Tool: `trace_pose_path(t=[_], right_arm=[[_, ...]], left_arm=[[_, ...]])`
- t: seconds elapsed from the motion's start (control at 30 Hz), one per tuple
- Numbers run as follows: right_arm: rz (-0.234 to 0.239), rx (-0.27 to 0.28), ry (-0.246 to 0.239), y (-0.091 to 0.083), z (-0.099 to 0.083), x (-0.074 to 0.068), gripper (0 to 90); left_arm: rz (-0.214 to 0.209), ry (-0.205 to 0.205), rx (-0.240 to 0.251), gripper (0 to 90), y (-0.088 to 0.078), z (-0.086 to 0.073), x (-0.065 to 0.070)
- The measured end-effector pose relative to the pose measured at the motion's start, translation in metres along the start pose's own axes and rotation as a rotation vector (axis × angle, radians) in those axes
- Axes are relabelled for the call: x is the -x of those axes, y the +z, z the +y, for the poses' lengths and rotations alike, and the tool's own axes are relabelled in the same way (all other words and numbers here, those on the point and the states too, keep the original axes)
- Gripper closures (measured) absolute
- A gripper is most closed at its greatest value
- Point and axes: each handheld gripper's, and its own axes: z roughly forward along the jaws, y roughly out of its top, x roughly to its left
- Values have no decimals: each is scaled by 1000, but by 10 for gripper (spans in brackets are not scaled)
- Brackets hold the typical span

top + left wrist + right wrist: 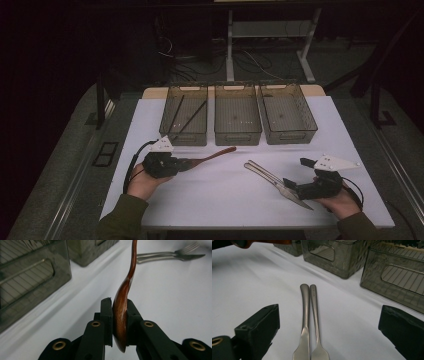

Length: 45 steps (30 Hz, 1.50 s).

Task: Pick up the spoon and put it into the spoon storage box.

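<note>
Left bin (184, 116): It is the left one of three see-through bins in a row at the far side of the white table (225, 192). Two thin dark sticks lie in it.
Left gripper (119, 323): Its jaws are nearly closed and pinch the bowl end of the wooden spoon (123, 307) tight. The spoon stands on its edge between the pads.
Wooden spoon: In the high view the spoon (207, 157) pokes out to the right, in front of the left bin and the middle bin (237, 115). It looks lifted a bit off the table.
Good way to go on: The person should probably keep the squeeze firm, lift the spoon above a bin wall, and let go only when it hangs over the inside.
Knife and fork (311, 322): They lie side by side, touching, on the table.
Right gripper (328, 330): Its jaws stand wide open, one on each side of the knife and fork, and hold nothing. It can wait there.
Right bin (287, 114): It looks empty.
</note>
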Motion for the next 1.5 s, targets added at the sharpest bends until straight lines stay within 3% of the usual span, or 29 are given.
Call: trace_pose_path(t=[0.43,0.73,1.13,1.5], right_arm=[[0,-4,0,0,0,0,31],[0,-3,-1,1,0,0,31],[-2,-2,-2,1,0,0,31],[-2,-5,1,2,-1,0,31]], left_arm=[[35,-21,72,795,3,15,4],[55,-22,90,795,7,25,3],[81,-55,123,795,13,39,-2],[117,-53,142,795,22,60,-11]])
